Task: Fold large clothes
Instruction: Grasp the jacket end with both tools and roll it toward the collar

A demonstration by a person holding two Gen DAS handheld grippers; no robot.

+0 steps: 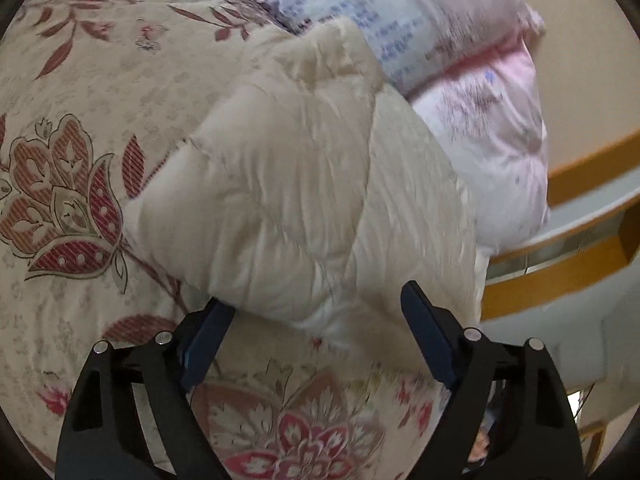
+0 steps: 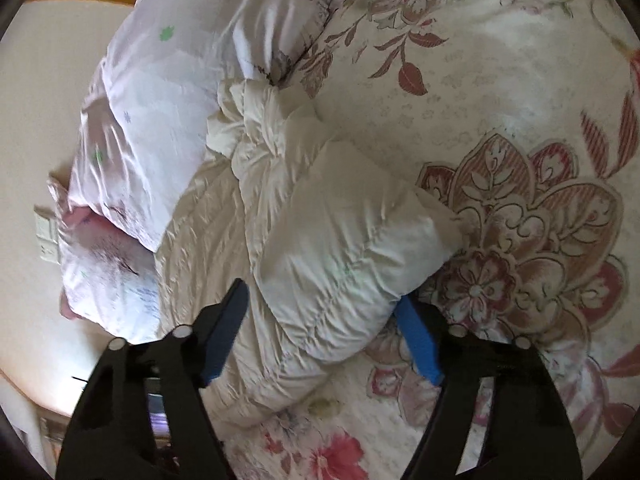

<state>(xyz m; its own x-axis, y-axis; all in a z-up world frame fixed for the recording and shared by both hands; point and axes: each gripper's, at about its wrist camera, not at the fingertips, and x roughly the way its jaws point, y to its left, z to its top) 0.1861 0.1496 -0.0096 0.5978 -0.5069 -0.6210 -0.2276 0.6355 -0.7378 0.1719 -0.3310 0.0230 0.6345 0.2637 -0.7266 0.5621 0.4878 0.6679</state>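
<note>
A cream puffy quilted jacket [image 1: 304,184] lies partly folded on a floral bedspread [image 1: 72,168]. In the left wrist view its near edge reaches in between the blue pads [image 1: 424,328] of my left gripper [image 1: 316,312]. Those jaws stand wide and do not squeeze the fabric. In the right wrist view the jacket [image 2: 344,248] shows a thick folded bulge over a flatter layer. My right gripper [image 2: 324,328] straddles that bulge. One of its pads [image 2: 416,336] touches the bulge's side. A strip of the lower layer shows between the other pad and the fold.
White and pink printed pillows [image 1: 472,92] are piled at the head of the bed, also visible as pillows [image 2: 160,120] beside the jacket. A wooden bed frame [image 1: 560,272] and the bed's edge lie to the right. A wall socket [image 2: 46,236] sits on the cream wall.
</note>
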